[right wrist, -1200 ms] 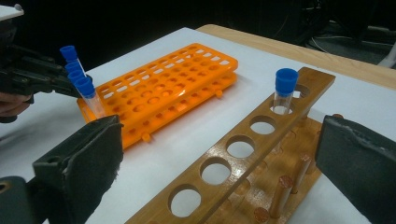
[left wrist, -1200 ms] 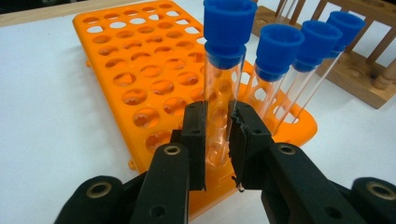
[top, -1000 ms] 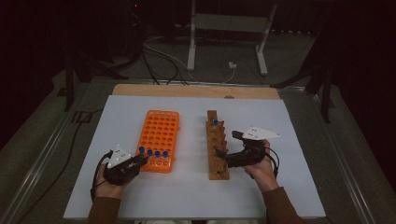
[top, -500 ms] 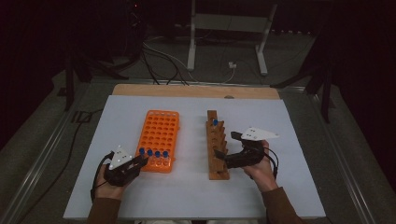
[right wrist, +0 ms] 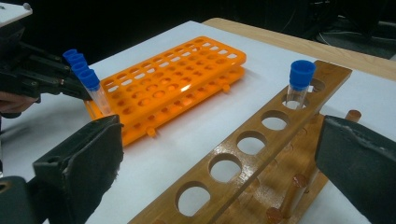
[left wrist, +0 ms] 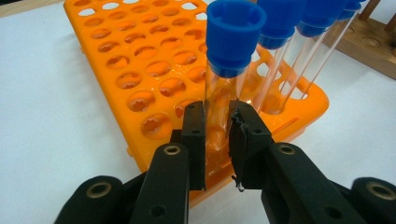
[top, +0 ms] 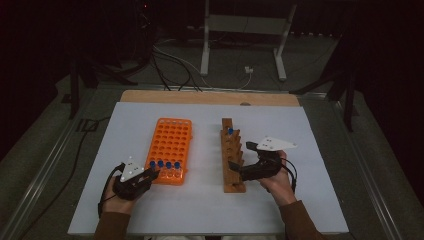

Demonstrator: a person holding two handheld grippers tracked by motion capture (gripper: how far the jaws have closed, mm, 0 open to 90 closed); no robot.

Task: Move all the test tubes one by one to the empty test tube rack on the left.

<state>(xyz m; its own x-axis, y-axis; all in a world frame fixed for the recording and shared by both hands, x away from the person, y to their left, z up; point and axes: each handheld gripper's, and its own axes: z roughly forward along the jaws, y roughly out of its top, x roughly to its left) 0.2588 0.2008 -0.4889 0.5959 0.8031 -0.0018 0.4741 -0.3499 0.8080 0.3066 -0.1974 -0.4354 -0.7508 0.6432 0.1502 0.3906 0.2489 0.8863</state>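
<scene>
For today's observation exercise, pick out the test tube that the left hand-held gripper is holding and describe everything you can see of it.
The test tube is a slim clear cylinder, glass or plastic by its look, closed by a ribbed blue screw cap. It looks empty. It stands roughly upright at the near corner of the orange rack, first in a row of four blue-capped tubes along the rack's near edge. The left hand-held gripper is shut on its lower wall just above the rack, one black jaw on each side. Whether its bottom sits in a hole is hidden.

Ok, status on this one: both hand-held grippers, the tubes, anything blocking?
Left hand-held gripper shut on end tube in orange rack. Right hand-held gripper open, straddling wooden rack, which holds one tube. Nothing in the way.
</scene>
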